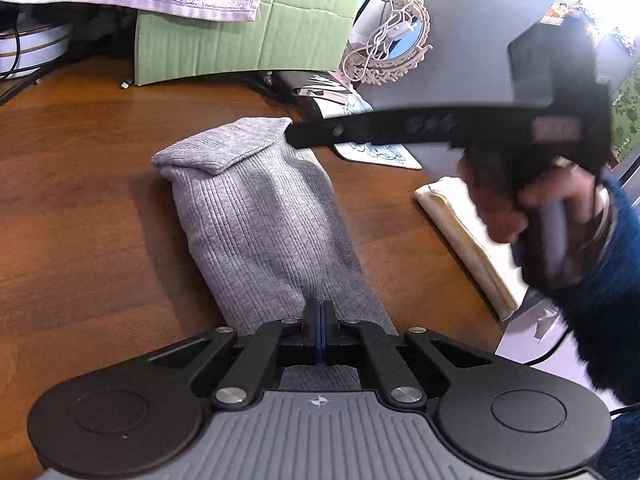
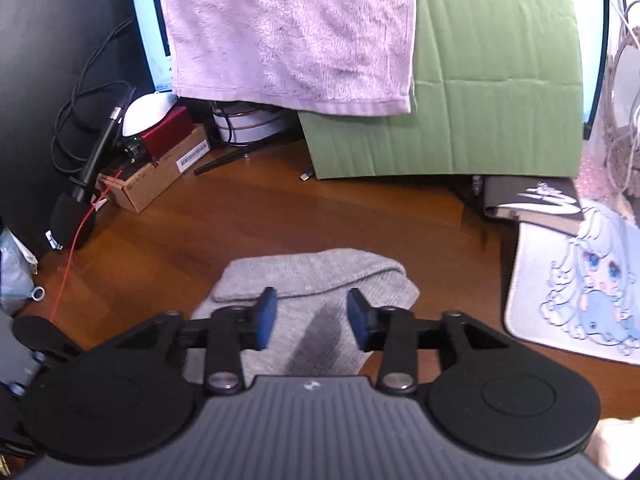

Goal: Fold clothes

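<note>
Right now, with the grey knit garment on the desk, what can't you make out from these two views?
- Near end of the grey garment: left wrist view, hidden under the left gripper.
- Same end: right wrist view, covered by the right gripper body.
- Right gripper's jaws: left wrist view, motion-blurred.
- Monitor: right wrist view, draped by the pink towel.

Daylight floods in from the upper right of the left wrist view, blowing that corner out to white glare. The right gripper (image 1: pixel 304 136) and the hand (image 1: pixel 532 208) holding it smear with motion blur there. In the right wrist view the whole picture is slightly soft, the grey garment (image 2: pixel 316 280) carrying a dark shadow streak. Both fisheye views bend straight lines and darken at the corners
</note>
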The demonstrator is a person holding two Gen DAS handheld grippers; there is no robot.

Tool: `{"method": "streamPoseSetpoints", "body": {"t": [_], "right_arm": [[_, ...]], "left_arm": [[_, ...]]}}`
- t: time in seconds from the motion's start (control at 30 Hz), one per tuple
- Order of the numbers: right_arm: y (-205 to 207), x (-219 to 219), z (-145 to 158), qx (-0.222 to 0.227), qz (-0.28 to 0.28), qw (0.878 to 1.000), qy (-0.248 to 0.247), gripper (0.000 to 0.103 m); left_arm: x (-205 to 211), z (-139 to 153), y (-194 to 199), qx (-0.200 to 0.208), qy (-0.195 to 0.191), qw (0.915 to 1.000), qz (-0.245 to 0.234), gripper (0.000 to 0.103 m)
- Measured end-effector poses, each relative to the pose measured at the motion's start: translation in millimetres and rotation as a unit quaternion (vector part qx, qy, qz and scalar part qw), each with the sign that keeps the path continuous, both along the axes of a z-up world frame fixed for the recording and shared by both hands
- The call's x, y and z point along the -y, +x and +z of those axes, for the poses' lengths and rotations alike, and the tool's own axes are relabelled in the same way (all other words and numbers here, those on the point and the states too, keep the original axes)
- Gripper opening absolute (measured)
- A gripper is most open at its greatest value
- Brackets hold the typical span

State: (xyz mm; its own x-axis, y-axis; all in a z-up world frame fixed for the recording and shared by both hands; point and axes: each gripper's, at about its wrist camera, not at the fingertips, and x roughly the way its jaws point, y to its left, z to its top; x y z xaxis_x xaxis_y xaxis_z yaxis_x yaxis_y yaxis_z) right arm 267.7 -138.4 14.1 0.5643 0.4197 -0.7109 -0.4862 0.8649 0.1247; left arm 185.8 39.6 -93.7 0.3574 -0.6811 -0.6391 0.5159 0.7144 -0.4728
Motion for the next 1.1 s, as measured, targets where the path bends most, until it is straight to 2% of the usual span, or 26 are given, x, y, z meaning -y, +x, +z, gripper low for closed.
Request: {"method": "streamPoseSetpoints", "body": {"t": [0.13,0.17,0.27,0.4,0.47,0.6,0.73,0.77,0.8,0.83,0.93,1.1], "right_arm": [[-3.1,-5.5,24.4,-0.008,-0.017,0.999,-0.037,0.089],[-5.5,-6.1,30.4,-0.004,-0.023,0.999,-0.042,0.103],[-15.0,-6.5,46.3,0.027,-0.026,0.998,-0.049,0.103],[-20.8,-9.5,56.5,0.018,-0.048,0.997,-0.064,0.103],[-22.2,-12.3,59.0,0.007,-0.043,0.997,-0.068,0.103],[-29.8,-12.4,63.9,0.041,-0.006,0.997,-0.067,0.103],[-12.5,-13.8,54.4,0.001,-0.022,0.997,-0.069,0.103],[-6.7,-16.7,51.1,-0.015,-0.01,0.998,-0.067,0.101],[-1.4,-20.3,48.3,-0.029,0.003,0.997,-0.066,0.09],[1.7,-26.7,47.4,-0.036,0.016,0.997,-0.065,0.085],[12.8,-53.6,47.6,-0.043,0.049,0.995,-0.075,0.076],[45.3,-104.5,39.1,-0.083,0.107,0.986,-0.098,0.074]], "left_arm": [[1.1,1.8,-0.4,0.001,0.006,1.0,0.0,0.002],[1.1,2.0,-0.3,0.001,0.006,1.0,0.001,0.002],[1.5,2.4,0.0,0.0,0.007,1.0,0.004,0.002],[3.0,3.0,-1.3,0.005,0.012,0.9999,0.005,0.002],[3.0,2.8,-1.2,0.005,0.012,0.9999,0.006,0.002],[2.9,2.2,-1.2,0.007,0.011,0.9999,0.008,0.002],[2.3,1.9,-2.1,0.01,0.01,0.9998,0.01,0.002],[1.6,1.4,-2.3,0.01,0.008,0.9999,0.012,0.002],[0.9,0.9,-2.5,0.01,0.006,0.9999,0.013,0.002],[0.4,0.5,-2.6,0.01,0.004,0.9998,0.014,0.002],[0.5,0.0,-3.6,0.013,0.003,0.9998,0.016,0.002],[0.6,-0.6,-3.9,0.013,0.001,0.9997,0.019,0.002]]}}
